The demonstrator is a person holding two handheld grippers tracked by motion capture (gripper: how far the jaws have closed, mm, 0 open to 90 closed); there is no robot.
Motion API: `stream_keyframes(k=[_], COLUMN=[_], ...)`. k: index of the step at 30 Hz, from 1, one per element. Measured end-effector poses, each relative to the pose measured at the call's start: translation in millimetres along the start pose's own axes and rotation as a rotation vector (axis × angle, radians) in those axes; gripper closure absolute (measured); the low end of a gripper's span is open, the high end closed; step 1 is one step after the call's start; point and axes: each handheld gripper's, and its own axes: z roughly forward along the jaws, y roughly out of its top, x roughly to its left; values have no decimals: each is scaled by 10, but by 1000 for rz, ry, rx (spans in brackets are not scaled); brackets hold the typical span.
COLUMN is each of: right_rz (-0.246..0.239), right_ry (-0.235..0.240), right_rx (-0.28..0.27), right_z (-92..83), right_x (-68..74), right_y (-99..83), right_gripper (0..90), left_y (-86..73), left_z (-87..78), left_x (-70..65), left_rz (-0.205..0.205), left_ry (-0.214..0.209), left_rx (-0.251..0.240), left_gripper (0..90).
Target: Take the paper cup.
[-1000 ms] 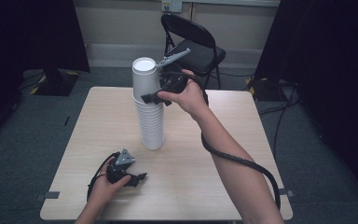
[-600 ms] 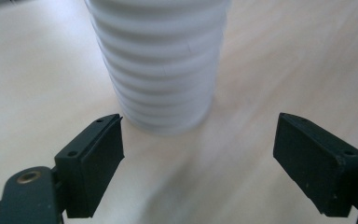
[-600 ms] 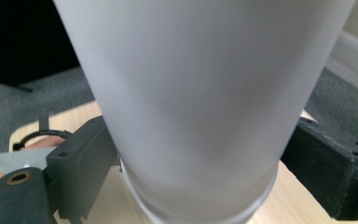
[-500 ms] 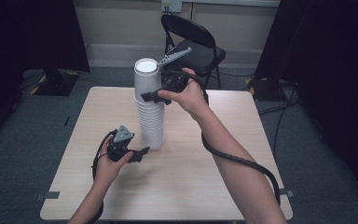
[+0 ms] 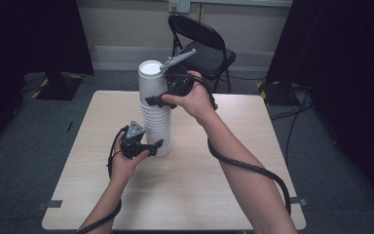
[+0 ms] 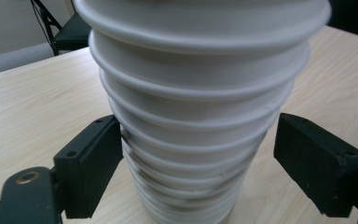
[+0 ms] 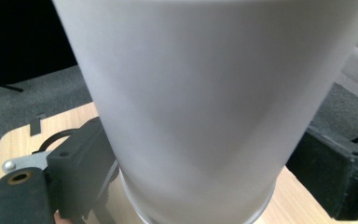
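Left gripper (image 5: 152, 145) sits low at the foot of the cup stack (image 5: 155, 109), nearest the person; in the left gripper view its jaws stand wide on either side of the lower cups (image 6: 200, 154). One pad looks to be at or just off the wall, the other clearly apart, so no grip yet. The stack stands upright on the table (image 5: 224, 180), long axis vertical, rims nested downward, placed left of the table's middle. Farther up, the right gripper (image 5: 157, 100) reaches in from the right at the top cup (image 5: 149, 80); the right gripper view shows that cup's wall (image 7: 205, 102) between its jaws, but the contact at either pad is hidden, so I cannot tell whether it is clamped. Judgement: the coming move turns on the left jaws closing level across the stack's base to steady it while the upper cup is pulled straight up along the axis. Compared with a second ago, the left hand has travelled from the near table edge up and in to the stack; the right hand has kept its place.
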Motion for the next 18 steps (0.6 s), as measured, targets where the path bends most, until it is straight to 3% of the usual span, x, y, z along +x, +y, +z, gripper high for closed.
stream_keyframes(k=[2, 5, 18], right_rz=[0, -3, -5], right_ry=[-3, -5, -10], right_rx=[3, 0, -24], right_z=[-14, -35, -146], right_x=[0, 3, -5], right_y=[2, 4, 52], right_gripper=[125, 131, 166], left_y=[0, -3, -6], left_z=[7, 22, 2], left_x=[-4, -21, -15], left_rz=[4, 44, 42], left_ry=[0, 23, 17], left_rx=[-1, 2, 1], left_gripper=[145, 163, 193])
